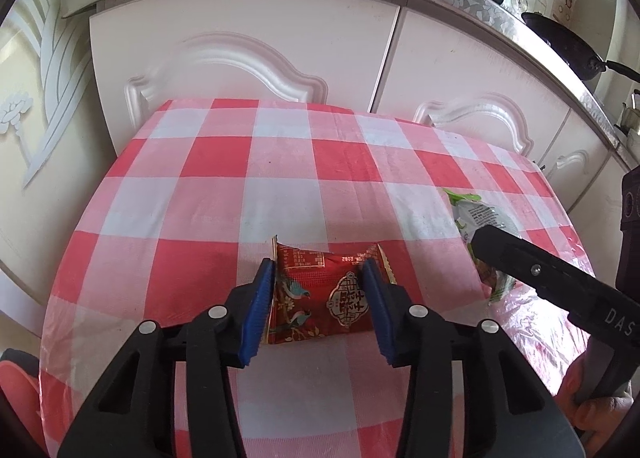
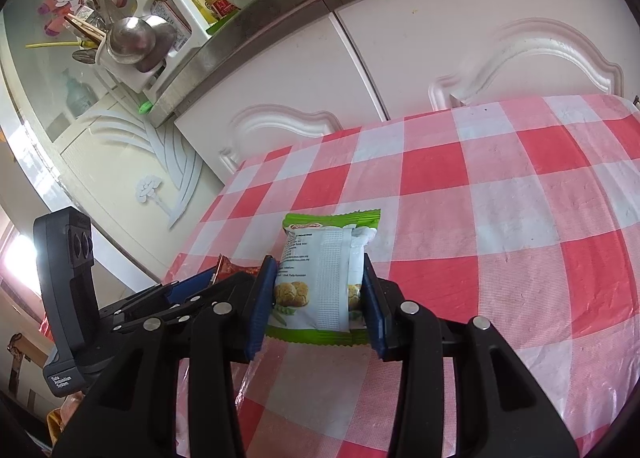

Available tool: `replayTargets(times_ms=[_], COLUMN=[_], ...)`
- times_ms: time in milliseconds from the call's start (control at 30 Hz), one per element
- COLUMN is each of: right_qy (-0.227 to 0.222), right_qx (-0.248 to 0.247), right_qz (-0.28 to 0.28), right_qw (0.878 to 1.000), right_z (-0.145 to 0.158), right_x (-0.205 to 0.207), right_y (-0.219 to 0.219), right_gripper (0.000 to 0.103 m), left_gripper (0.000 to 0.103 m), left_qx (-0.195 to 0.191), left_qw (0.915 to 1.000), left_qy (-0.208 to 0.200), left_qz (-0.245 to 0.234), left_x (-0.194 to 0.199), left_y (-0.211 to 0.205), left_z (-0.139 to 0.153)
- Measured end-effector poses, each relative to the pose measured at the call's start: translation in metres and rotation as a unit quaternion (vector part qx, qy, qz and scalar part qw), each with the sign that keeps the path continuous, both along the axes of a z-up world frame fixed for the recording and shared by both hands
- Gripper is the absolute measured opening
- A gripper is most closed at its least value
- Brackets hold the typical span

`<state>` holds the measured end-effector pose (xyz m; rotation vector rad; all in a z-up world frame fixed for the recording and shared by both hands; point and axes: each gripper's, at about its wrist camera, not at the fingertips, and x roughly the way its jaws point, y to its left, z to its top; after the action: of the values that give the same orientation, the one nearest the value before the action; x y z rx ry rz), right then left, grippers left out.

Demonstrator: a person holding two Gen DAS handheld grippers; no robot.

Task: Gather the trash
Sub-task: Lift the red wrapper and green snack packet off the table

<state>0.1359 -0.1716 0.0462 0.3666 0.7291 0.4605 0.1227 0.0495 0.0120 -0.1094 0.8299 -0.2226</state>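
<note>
Two wrappers on the checked worktop, one between each pair of my tongs.

The red wrapper (image 1: 320,290) lies flat on the worktop (image 1: 280,186) straight ahead of my left tongs (image 1: 318,298), its long axis running across between the blue pads (image 1: 260,306), which touch its two ends and look clamped on it. To its right, near but apart, the green-and-white wrapper (image 2: 324,278) lies with its length running away from me, gripped by its long sides in my right tongs (image 2: 318,298). I judge lifting both comes next.
</note>
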Motion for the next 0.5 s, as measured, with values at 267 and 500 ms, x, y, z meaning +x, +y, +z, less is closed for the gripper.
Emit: replayTargets(times_ms=[267, 500], right_qy=[-0.002, 0.008], right_qx=[-0.001, 0.008], right_qz=[-0.003, -0.001], right_qw=[1.000, 1.000], right_z=[0.001, 0.000], right_x=[-0.010, -0.036], right_y=[0.003, 0.004], right_gripper=[0.042, 0.042], left_gripper=[0.029, 0.027], left_qx=[-0.029, -0.033], left_qw=[0.9995, 0.9978], left_qy=[-0.014, -0.020], left_qz=[-0.005, -0.054], left_x=[-0.028, -0.053], left_y=[0.016, 0.021], left_z=[0.009, 0.019])
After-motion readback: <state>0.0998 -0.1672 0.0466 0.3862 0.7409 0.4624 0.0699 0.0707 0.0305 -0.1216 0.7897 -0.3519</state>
